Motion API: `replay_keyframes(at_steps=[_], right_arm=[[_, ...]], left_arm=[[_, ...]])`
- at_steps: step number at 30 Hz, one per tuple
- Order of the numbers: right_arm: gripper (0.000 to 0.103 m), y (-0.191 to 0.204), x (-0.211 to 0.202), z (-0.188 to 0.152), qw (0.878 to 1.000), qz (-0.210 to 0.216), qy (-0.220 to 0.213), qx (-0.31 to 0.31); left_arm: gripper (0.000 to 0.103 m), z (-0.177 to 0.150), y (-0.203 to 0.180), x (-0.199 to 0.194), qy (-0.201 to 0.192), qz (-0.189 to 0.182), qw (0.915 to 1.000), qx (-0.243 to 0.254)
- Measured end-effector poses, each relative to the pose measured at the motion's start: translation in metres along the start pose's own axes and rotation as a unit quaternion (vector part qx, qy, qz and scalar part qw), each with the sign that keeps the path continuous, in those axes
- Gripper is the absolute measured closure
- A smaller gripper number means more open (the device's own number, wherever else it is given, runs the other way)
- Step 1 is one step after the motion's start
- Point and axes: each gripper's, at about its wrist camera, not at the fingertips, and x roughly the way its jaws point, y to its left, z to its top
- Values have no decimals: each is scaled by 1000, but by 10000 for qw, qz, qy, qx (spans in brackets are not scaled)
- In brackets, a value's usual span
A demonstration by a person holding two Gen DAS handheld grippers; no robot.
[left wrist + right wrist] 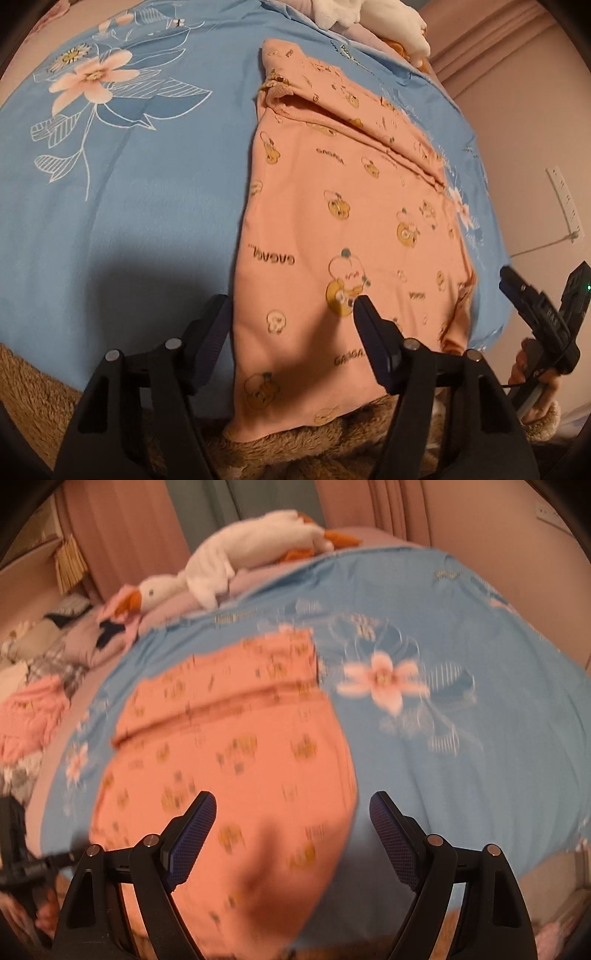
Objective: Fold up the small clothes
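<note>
A small pink garment (pixel 343 221) printed with yellow cartoon figures lies flat on the blue flowered bedsheet (pixel 129 206), its sides folded in to a long strip. My left gripper (pixel 291 301) is open and empty, hovering over the garment's near end, with its left finger over the sheet. My right gripper (pixel 517 284) shows at the right edge of the left wrist view. In the blurred right wrist view the garment (pixel 229 746) lies below my right gripper (pixel 291 805), which is open and empty above its near right edge.
A white plush goose (pixel 229 568) lies at the far end of the bed. More clothes (pixel 33 709) are piled at the left. A brown fuzzy blanket (pixel 22 391) borders the near edge. A wall with a socket strip (pixel 565 203) is at the right.
</note>
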Motion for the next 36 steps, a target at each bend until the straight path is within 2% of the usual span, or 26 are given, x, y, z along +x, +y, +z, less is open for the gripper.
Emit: replay_keyframes(at_steps=[6, 8, 10, 12, 13, 15, 16, 18, 19, 20, 21, 22, 23, 27, 32, 36], right_arm=[[18, 5, 2, -30, 9981, 392, 473, 78], [27, 15, 9, -37, 9965, 529, 654, 3], [31, 24, 16, -42, 9946, 637, 810, -93], [32, 28, 23, -47, 9935, 662, 922, -106], [37, 30, 28, -51, 9929, 635, 997, -131], [41, 32, 33, -56, 9933, 441, 1043, -227], [44, 33, 34, -57, 9936, 380, 1030, -276], [53, 35, 34, -59, 9942, 236, 951, -442], [65, 34, 34, -59, 9943, 156, 927, -498], [78, 34, 34, -60, 9944, 52, 899, -562], [83, 31, 34, -60, 9948, -6, 855, -560], [92, 25, 33, -59, 9953, 35, 847, -464], [95, 22, 32, -57, 9955, 89, 860, -397], [96, 2, 13, -48, 9962, 505, 704, 77], [96, -16, -13, -35, 9969, 578, 248, 462], [96, -23, -6, -25, 9953, 648, 121, 710]], left_arm=[[36, -10, 1, 2, 101, -2, 9999, 11], [36, -11, 1, 3, 107, 13, 9999, -29], [38, -13, -1, 4, 139, -13, 9999, -14], [45, -16, -2, 5, 176, -20, 9998, 26], [48, -17, -3, 6, 184, -5, 9998, 47], [63, -18, -4, 7, 197, 34, 9998, 91], [66, -19, -4, 8, 215, 27, 9997, 102], [73, -20, -5, 11, 210, 111, 9996, 119], [76, -19, -6, 12, 187, 216, 9995, 130], [86, -19, -9, 13, 155, 297, 9994, 114], [94, -18, -12, 14, 134, 304, 9994, 122], [94, -18, -15, 15, 126, 313, 9993, 154], [95, -17, -18, 15, 96, 387, 9989, 241], [96, -9, -15, 10, 121, 174, 9997, 129], [96, 10, -16, -6, -76, -293, 9995, -60], [96, 36, -23, -9, -340, -329, 9989, 8]])
